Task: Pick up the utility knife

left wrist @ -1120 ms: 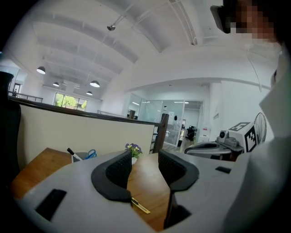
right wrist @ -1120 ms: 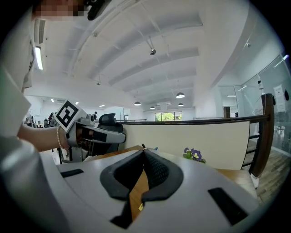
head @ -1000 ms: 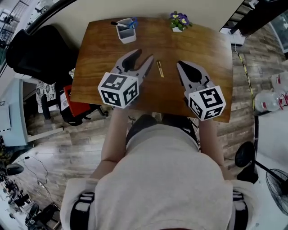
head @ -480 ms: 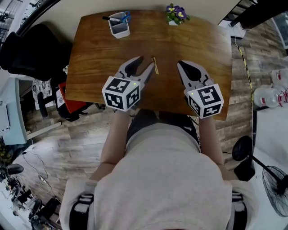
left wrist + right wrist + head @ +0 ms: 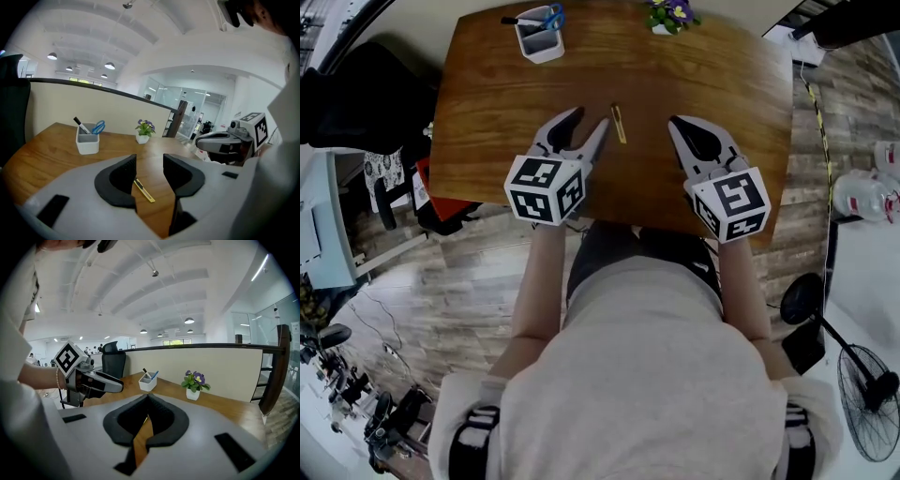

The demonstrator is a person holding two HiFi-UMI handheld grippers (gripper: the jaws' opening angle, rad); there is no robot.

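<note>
The utility knife [image 5: 619,124] is a slim yellow one, lying flat on the wooden table [image 5: 487,103] between my two grippers. My left gripper [image 5: 588,124] hovers just left of it with its jaws open and nothing between them. In the left gripper view the knife [image 5: 144,191] shows on the table in the gap under the left gripper [image 5: 150,161], close to the left jaw. My right gripper [image 5: 677,125] hangs to the knife's right, apart from it. In the right gripper view the right gripper [image 5: 148,397] has its tips touching, shut on nothing.
A white pen holder [image 5: 536,34] with a marker and blue scissors stands at the table's far left. A small potted flower [image 5: 668,15] sits at the far middle. A black chair [image 5: 356,103] stands left of the table, and a fan [image 5: 862,394] on the floor to the right.
Both grippers have sunk closer to the table. The left gripper's tips now sit nearer the knife. The left jaws stay open and the right stay shut.
</note>
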